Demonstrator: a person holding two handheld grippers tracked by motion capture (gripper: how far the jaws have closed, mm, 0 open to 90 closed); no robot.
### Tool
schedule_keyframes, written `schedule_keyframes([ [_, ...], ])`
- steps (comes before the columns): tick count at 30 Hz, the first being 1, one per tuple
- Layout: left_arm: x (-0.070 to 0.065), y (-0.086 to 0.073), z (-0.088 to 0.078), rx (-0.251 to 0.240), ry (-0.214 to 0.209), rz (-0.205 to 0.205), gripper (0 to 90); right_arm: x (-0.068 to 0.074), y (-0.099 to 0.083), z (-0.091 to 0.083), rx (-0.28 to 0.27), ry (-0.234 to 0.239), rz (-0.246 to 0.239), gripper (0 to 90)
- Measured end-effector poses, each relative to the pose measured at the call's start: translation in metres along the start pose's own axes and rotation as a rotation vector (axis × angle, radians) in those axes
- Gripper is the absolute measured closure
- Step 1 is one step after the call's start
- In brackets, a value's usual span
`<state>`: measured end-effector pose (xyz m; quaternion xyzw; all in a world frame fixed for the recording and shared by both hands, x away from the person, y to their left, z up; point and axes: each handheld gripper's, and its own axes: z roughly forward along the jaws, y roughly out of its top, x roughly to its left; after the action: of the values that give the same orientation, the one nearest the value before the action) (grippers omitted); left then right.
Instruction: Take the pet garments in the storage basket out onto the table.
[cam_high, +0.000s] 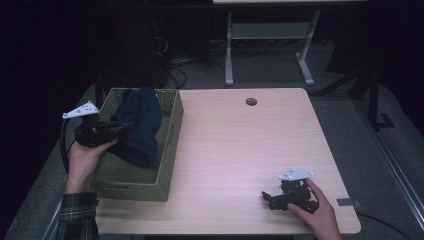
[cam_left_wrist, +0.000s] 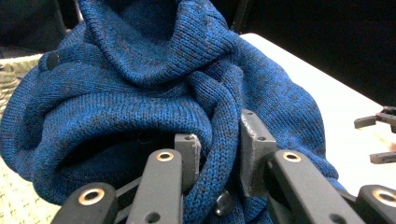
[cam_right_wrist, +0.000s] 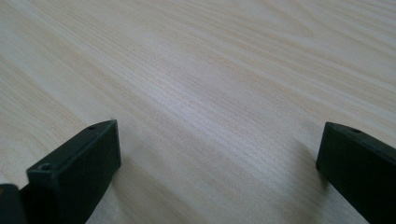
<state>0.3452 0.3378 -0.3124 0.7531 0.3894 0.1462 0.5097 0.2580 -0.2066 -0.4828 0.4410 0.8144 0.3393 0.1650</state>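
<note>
While I watched the high view from my remote station, the left gripper (cam_high: 131, 125) was at the left side of the table (cam_high: 240, 150), above the woven basket (cam_high: 172, 145), and the person's left hand (cam_high: 86, 156) held it from below. Its grey three-cornered plate stood on top, at the outer side. The jaws were pressed together on a thick fold of the blue knitted sweater (cam_high: 140, 127). In the left gripper view I saw this grip more clearly: the rolled edge of the sweater (cam_left_wrist: 154, 93) passed between the two grey pads (cam_left_wrist: 254, 142), and the rest of the cloth hung in heavy folds in front of the camera. A small dark button (cam_left_wrist: 53, 60) sat on the cloth at the upper left. Most of the sweater was inside the basket, and its upper part reached near the far rim.

Going to the right, the middle of the table was bare wood, with a round hole (cam_high: 251, 101) near the far edge.

At the near right corner, the right gripper (cam_high: 266, 196) lay low on the table under the person's right hand (cam_high: 320, 215). In the right gripper view its two black jaws stood wide apart, with only the pale wood between them, and they held nothing. It was well apart from the basket and the sweater.
</note>
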Motion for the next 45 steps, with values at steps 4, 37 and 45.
schedule_keyframes([
  [4, -0.005, 0.006, -0.001, -0.014, -0.014, 0.011, 72.0, 0.0, 0.0, 0.0, 0.0, 0.0, 0.001, 0.0],
  [37, -0.071, 0.047, 0.034, -0.053, -0.148, 0.121, 72.0, 0.0, 0.0, 0.0, -0.001, 0.0, -0.001, 0.0],
  [45, -0.086, 0.052, 0.051, -0.048, -0.18, 0.137, 72.0, 0.0, 0.0, 0.0, 0.002, 0.0, 0.002, 0.0],
])
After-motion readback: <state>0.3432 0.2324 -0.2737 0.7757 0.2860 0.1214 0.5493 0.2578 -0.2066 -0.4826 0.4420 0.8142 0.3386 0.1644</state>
